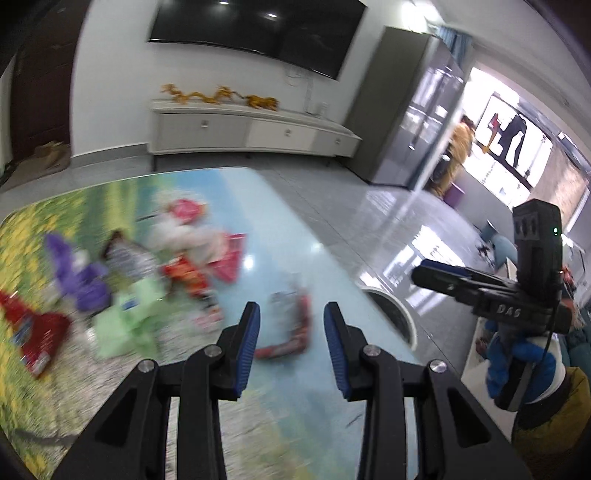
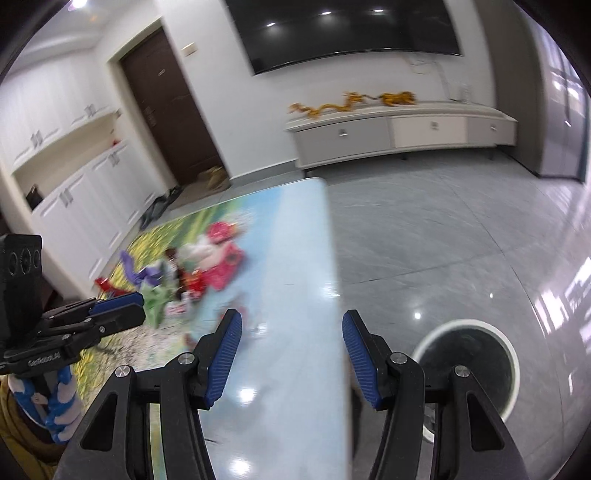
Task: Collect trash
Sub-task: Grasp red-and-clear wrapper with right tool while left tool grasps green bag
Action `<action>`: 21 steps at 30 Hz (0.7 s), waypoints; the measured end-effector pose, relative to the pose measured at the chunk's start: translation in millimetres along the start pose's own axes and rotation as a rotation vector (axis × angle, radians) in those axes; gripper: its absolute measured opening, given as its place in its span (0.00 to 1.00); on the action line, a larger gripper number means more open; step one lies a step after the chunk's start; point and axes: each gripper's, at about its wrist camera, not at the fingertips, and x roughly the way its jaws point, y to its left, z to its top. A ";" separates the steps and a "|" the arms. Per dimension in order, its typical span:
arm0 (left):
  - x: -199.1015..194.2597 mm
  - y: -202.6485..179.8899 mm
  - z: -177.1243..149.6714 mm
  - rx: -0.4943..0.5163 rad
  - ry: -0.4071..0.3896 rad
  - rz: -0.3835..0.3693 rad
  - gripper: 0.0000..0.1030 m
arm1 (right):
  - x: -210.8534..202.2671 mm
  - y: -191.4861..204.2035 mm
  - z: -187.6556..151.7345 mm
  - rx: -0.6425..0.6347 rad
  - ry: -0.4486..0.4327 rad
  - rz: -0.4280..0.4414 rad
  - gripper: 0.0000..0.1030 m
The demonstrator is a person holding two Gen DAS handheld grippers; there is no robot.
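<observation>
Several crumpled wrappers lie in a blurred pile (image 1: 147, 266) on the picture-printed table (image 1: 288, 406); the pile also shows in the right wrist view (image 2: 192, 269). A red and white wrapper (image 1: 291, 325) lies apart, just beyond my left gripper (image 1: 291, 314), which is open and empty above the table. My right gripper (image 2: 291, 325) is open and empty over the table's right edge (image 2: 332, 295). It also shows in the left wrist view (image 1: 443, 273). A round white-rimmed bin (image 2: 469, 369) stands on the floor to the right; its rim shows in the left wrist view (image 1: 395, 314).
A white TV cabinet (image 2: 399, 133) stands along the far wall under a dark screen (image 2: 343, 29). White cupboards (image 2: 74, 184) and a dark door (image 2: 166, 103) are at the left. A person (image 1: 458, 147) stands far right. Grey tiled floor (image 2: 443, 240) surrounds the table.
</observation>
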 end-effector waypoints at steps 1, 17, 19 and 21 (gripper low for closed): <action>-8.9 20.3 -7.2 -0.033 -0.015 0.028 0.33 | 4.7 9.8 2.2 -0.017 0.010 0.007 0.53; -67.3 157.6 -48.5 -0.199 -0.144 0.231 0.53 | 95.0 75.5 -4.0 -0.110 0.216 0.038 0.53; -53.9 141.4 -44.2 -0.163 -0.118 0.181 0.53 | 101.7 71.9 -5.7 -0.099 0.230 0.041 0.53; -41.1 124.5 -39.8 -0.127 -0.092 0.160 0.53 | 111.1 69.3 -7.2 -0.093 0.246 0.045 0.53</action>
